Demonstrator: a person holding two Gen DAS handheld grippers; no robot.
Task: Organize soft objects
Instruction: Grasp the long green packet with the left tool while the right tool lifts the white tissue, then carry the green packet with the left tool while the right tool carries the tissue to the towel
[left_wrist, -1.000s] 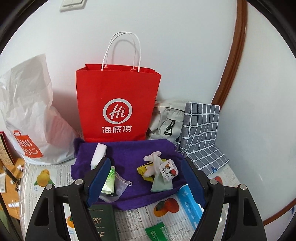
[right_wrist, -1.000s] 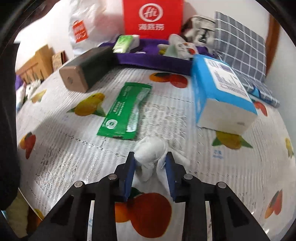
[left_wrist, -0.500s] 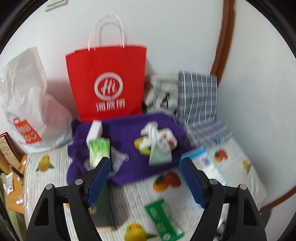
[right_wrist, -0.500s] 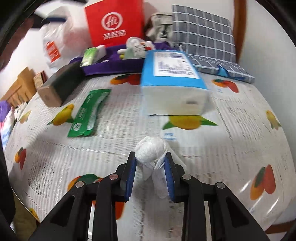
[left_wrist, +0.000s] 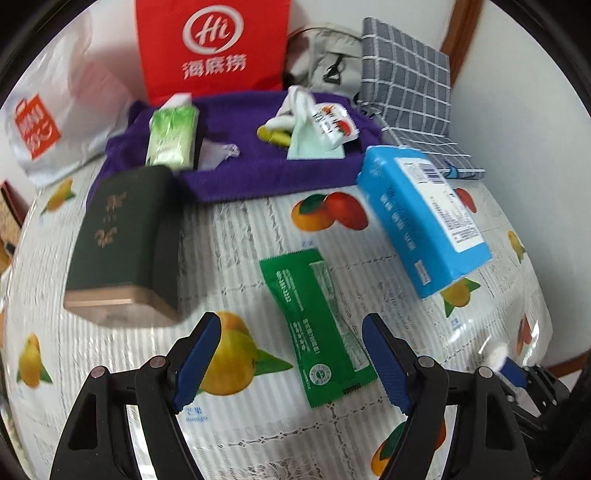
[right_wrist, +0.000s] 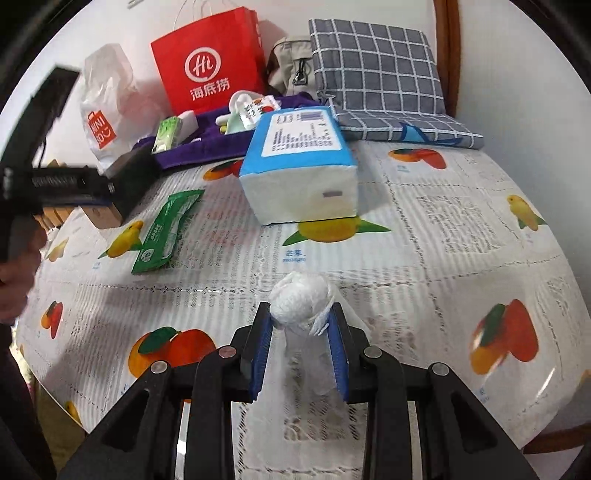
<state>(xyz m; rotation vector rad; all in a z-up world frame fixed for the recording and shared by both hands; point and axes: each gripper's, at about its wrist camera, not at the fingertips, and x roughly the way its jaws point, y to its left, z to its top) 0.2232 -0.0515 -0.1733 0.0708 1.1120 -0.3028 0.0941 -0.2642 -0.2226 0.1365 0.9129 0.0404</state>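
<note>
The right gripper (right_wrist: 300, 332) is clenching a knotted white cloth ball (right_wrist: 300, 307) between its blue pads, the knot bulging just past the fingertips above the fruit-print tablecloth (right_wrist: 461, 236). Straight ahead of this claw a blue tissue pack (right_wrist: 301, 162) is lying on its side; ahead and to its left a green wipes packet (right_wrist: 168, 230) is lying flat.

The left gripper (left_wrist: 291, 360) is hanging released, its jaws spread wide and nothing between them. The green wipes packet (left_wrist: 317, 321) is lying just ahead, slightly right of centre, its near end reaching in between the fingertips. Ahead and left a dark green box (left_wrist: 123, 240) is lying on its side. Further ahead a purple towel (left_wrist: 258, 173) is spread flat, carrying a green tissue pack (left_wrist: 171, 136) on its left part and a heap of small soft pieces (left_wrist: 310, 129) on its right. Beyond the towel a red paper bag (left_wrist: 212, 48) is standing upright, a white plastic bag (left_wrist: 55, 122) slumping to its left and a grey checked cushion (left_wrist: 406, 85) leaning to its right; what either bag is holding cannot be told
</note>
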